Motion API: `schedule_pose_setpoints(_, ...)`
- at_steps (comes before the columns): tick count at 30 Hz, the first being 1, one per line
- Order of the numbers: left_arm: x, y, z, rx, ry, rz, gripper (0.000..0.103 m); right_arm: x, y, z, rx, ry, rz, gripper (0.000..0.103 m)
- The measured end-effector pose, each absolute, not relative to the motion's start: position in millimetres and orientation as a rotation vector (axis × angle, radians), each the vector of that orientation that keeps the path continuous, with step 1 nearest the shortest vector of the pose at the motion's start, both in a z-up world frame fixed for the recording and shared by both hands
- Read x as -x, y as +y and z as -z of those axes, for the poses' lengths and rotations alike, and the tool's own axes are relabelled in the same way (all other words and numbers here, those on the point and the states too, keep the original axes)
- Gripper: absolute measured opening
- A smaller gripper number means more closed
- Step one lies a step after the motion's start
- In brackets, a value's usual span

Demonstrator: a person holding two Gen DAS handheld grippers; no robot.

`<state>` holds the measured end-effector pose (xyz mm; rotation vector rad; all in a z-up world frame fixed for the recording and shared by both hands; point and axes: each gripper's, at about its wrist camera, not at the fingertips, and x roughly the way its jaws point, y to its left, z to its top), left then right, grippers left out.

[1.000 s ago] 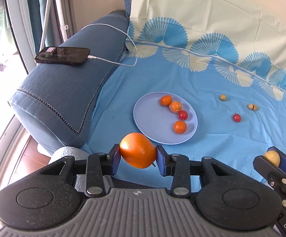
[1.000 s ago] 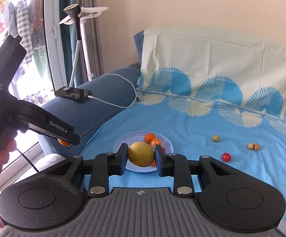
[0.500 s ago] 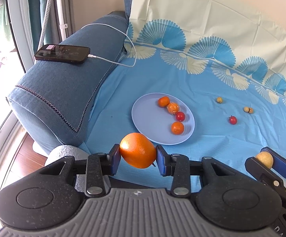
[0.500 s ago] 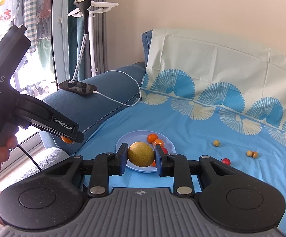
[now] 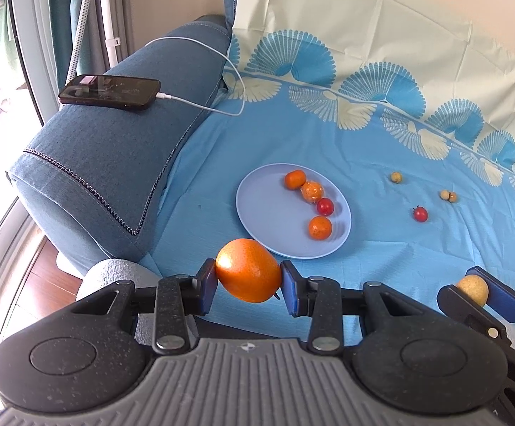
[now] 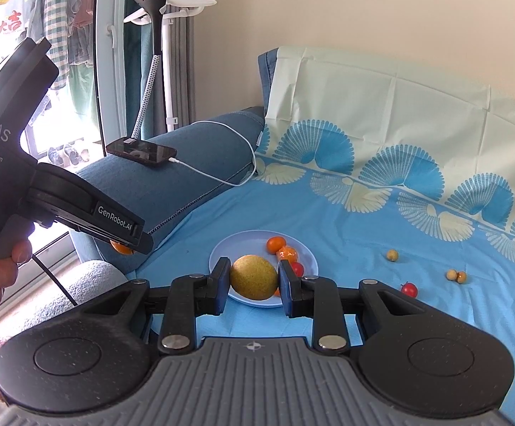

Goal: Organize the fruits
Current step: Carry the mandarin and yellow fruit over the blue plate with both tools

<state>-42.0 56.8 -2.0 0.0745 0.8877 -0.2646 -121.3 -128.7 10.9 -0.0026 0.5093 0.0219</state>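
Jaws clamping orange crosswise, stem right, pear likewise

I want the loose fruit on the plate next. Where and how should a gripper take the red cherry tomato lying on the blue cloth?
Probably grip the cherry tomato across its round middle, coming from above, fingers either side. It lies alone on the flat cloth, clear of the plate; its small stalk points up and left, so avoid pinching that.

oranges: 1 showing | yellow pears: 1 | tangerines: 3 | cherry tomatoes: 2 | small yellow fruits: 3 | plates: 1 | phones: 1
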Motion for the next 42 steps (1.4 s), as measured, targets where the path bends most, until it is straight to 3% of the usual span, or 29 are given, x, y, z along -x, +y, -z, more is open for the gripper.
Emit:
schedule_pose_setpoints(14, 7.6, 51.1, 17.5, -0.062, 0.936, 0.246, 0.042, 88.0, -136.2, 7.4, -0.016, 0.573, -0.011, 0.03)
schedule_pose_setpoints(42, -168.6, -15.4, 107.7, -0.125, 1.064, 0.21, 0.042, -96.9, -166.2, 104.6, 0.021, 0.73, -0.051, 0.03)
